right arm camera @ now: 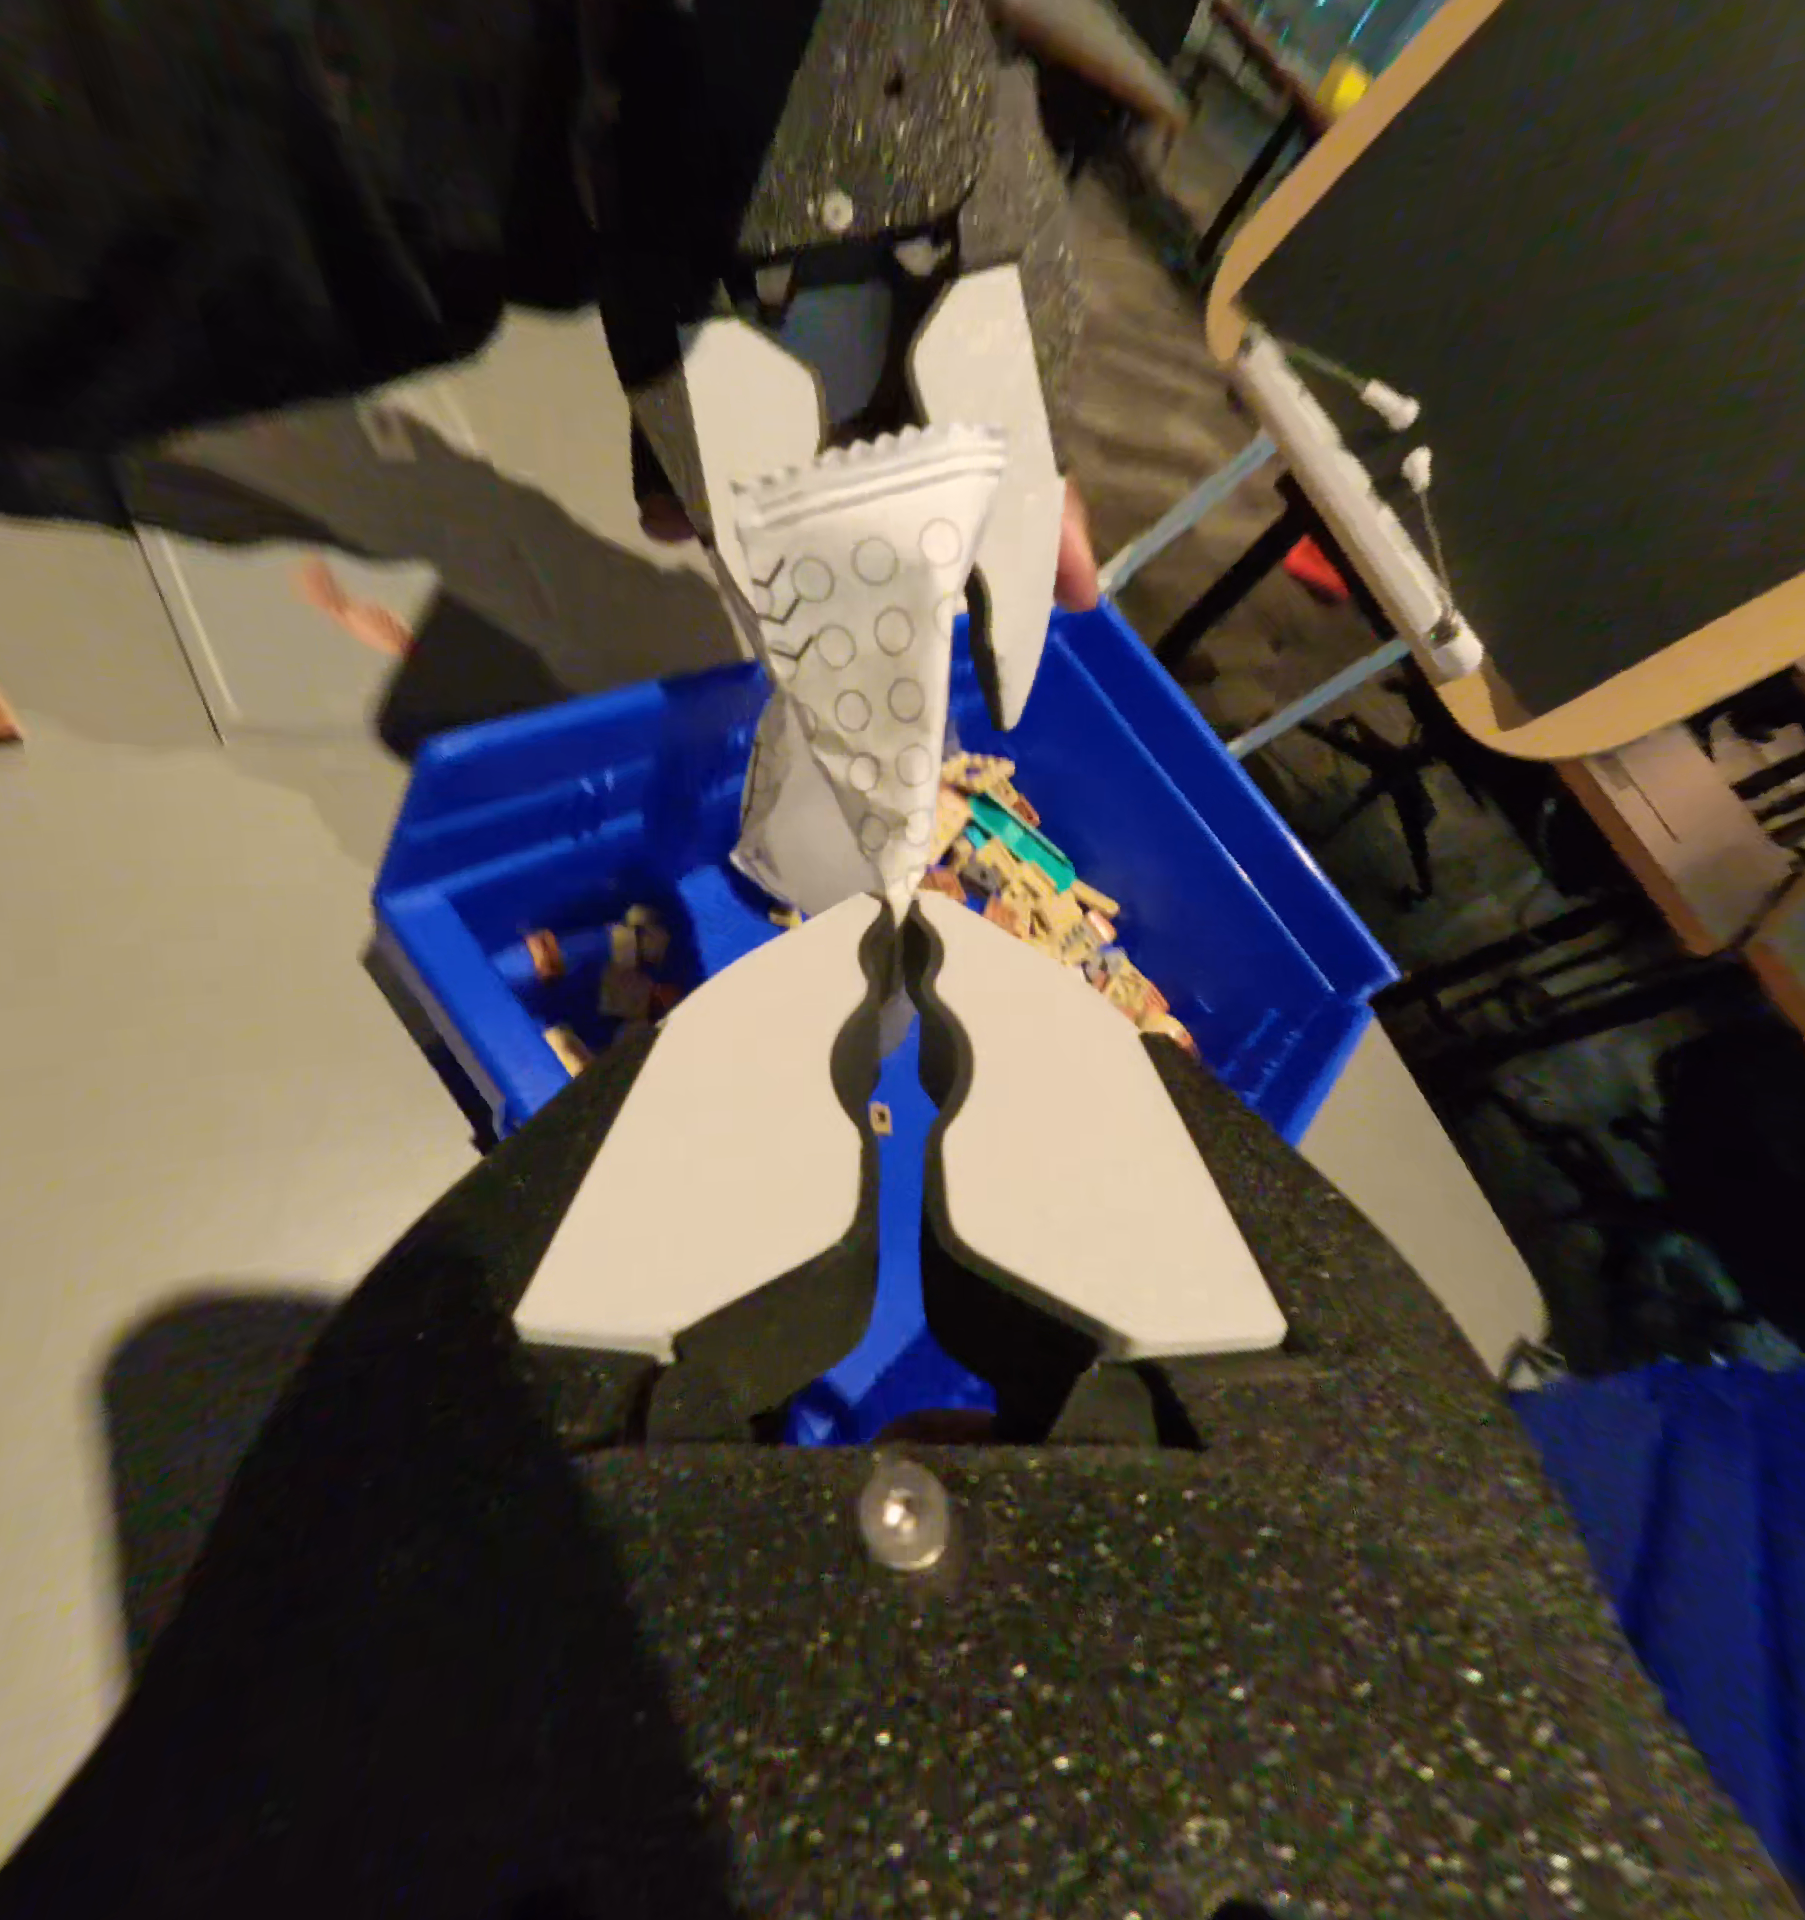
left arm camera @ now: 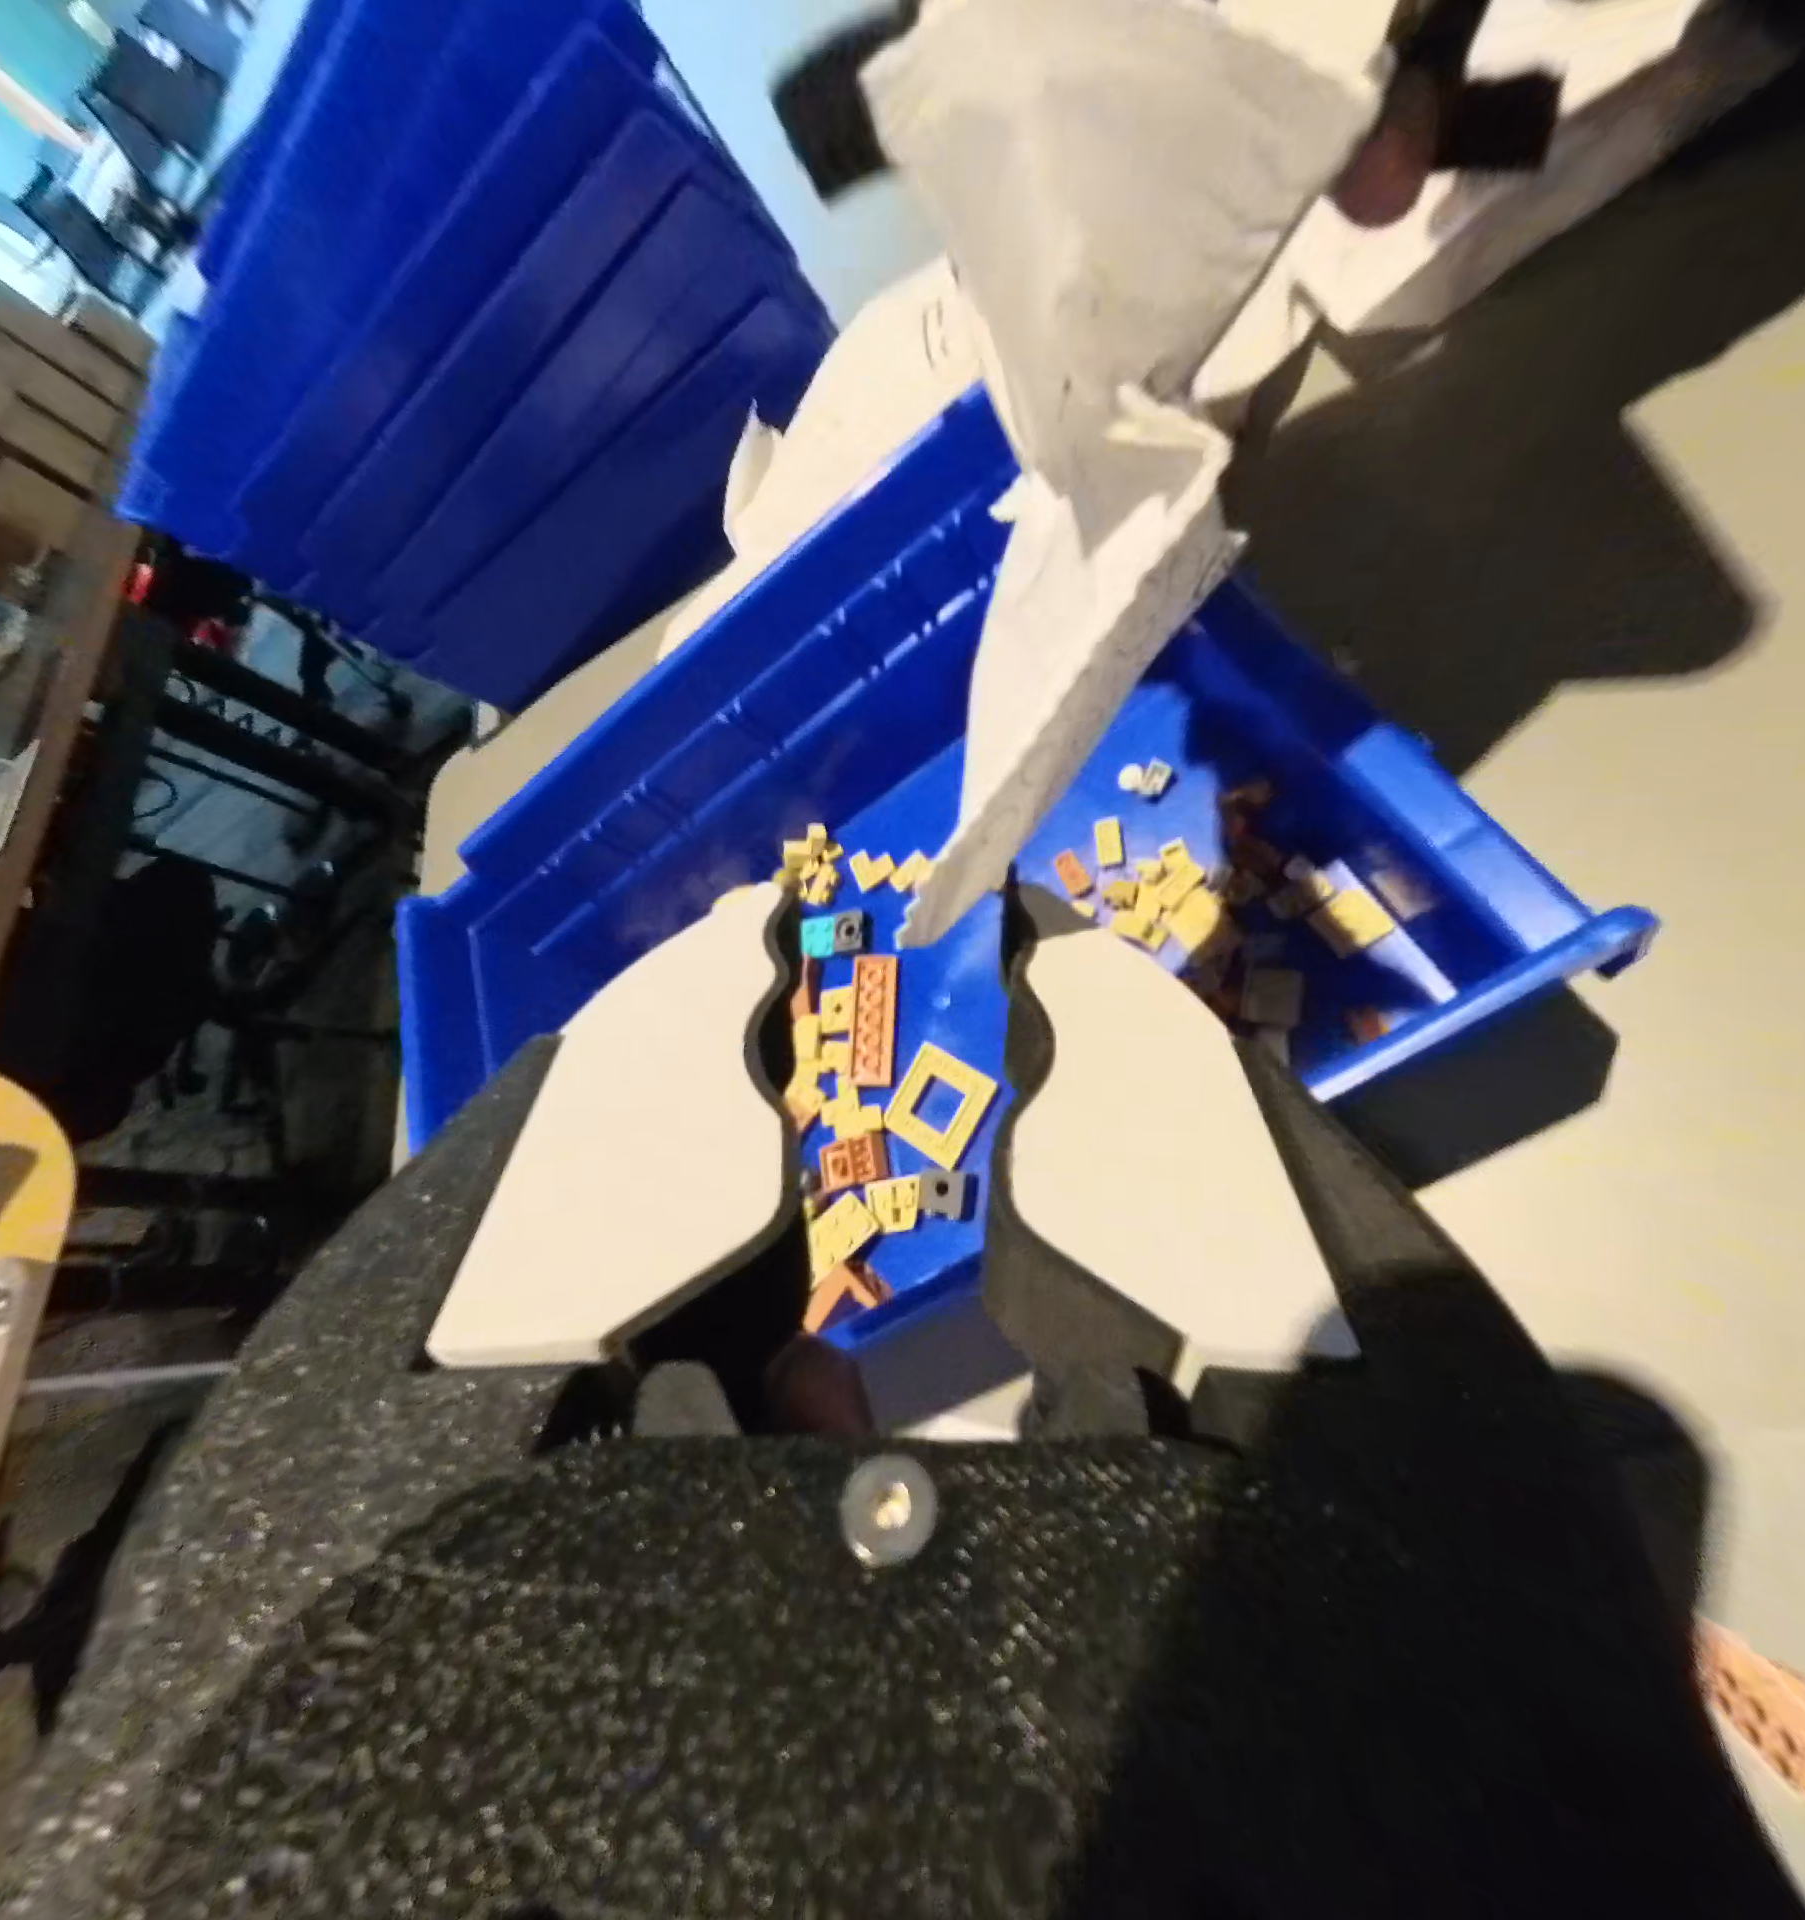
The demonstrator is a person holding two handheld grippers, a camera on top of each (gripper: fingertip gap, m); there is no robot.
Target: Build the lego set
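Observation:
A blue bin [left arm camera: 669, 790] on the grey table holds several loose lego pieces [left arm camera: 877, 1049], mostly yellow and orange, with a few teal and grey. My right gripper [right arm camera: 898, 925] is shut on one corner of a white paper bag [right arm camera: 856, 665] and holds it above the bin [right arm camera: 1189, 810]. In the left wrist view the bag [left arm camera: 1085, 499] hangs down from the blurred right gripper [left arm camera: 1397, 125]. My left gripper [left arm camera: 893, 914] is open, and the bag's sealed end sits between its fingertips without being clamped. It also shows in the right wrist view [right arm camera: 877, 644], astride the bag's serrated end.
A stack of blue bins [left arm camera: 462, 364] stands behind the bin. White paper [left arm camera: 856, 416] lies behind it. A brown studded plate [left arm camera: 1791, 1745] lies on the table. A dark-topped desk [right arm camera: 1604, 312] stands past the table edge. A person's dark sleeve [right arm camera: 254, 208] reaches in.

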